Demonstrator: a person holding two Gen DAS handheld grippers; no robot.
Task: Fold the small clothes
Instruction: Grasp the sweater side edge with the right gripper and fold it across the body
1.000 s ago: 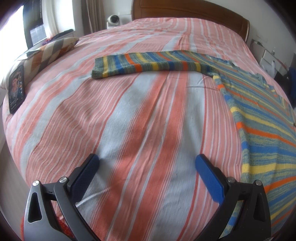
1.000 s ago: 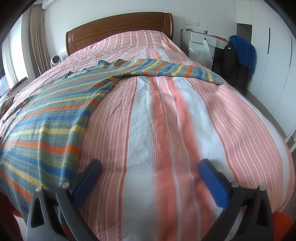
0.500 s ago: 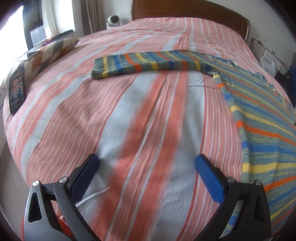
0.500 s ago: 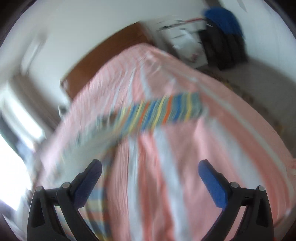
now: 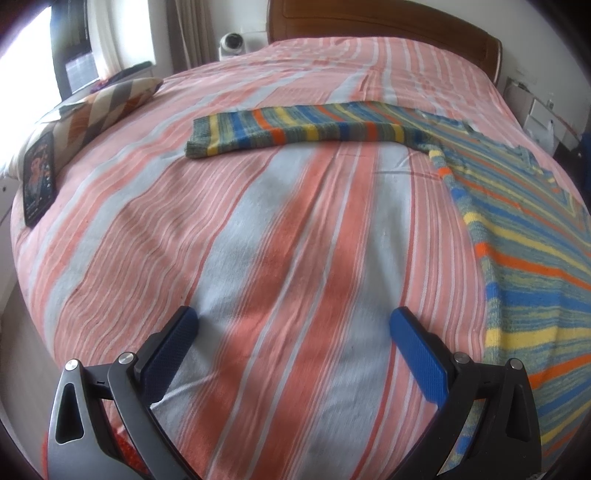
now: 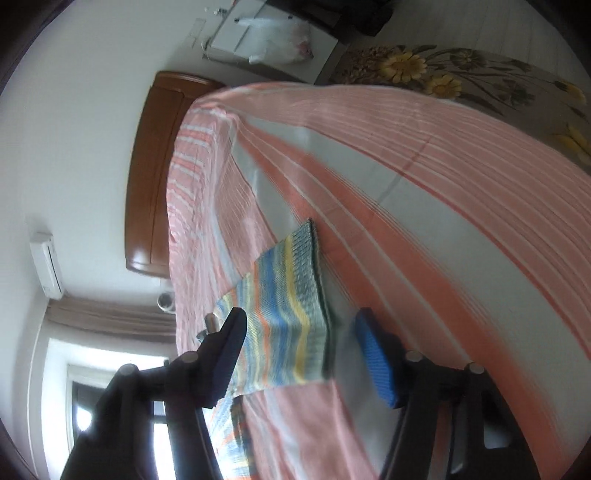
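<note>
A striped knitted sweater (image 5: 517, 221) in blue, yellow, orange and green lies flat on the bed, its left sleeve (image 5: 295, 129) stretched out across the striped sheet. My left gripper (image 5: 293, 334) is open and empty, low over the bed's near edge, left of the sweater's body. In the right wrist view, which is rolled sideways, my right gripper (image 6: 299, 347) is open with the right sleeve's cuff end (image 6: 291, 314) lying between its fingers, not pinched.
The bed (image 5: 258, 240) has a pink, orange and grey striped sheet and a wooden headboard (image 5: 388, 22). A patterned pillow (image 5: 107, 103) and a phone (image 5: 37, 181) lie at the left edge. A white nightstand with a bag (image 6: 266, 40) stands beside the bed.
My right gripper swung fast up the bed and rolled sideways, arriving at the right sleeve's cuff. My left gripper stayed still. Both stayed open.
</note>
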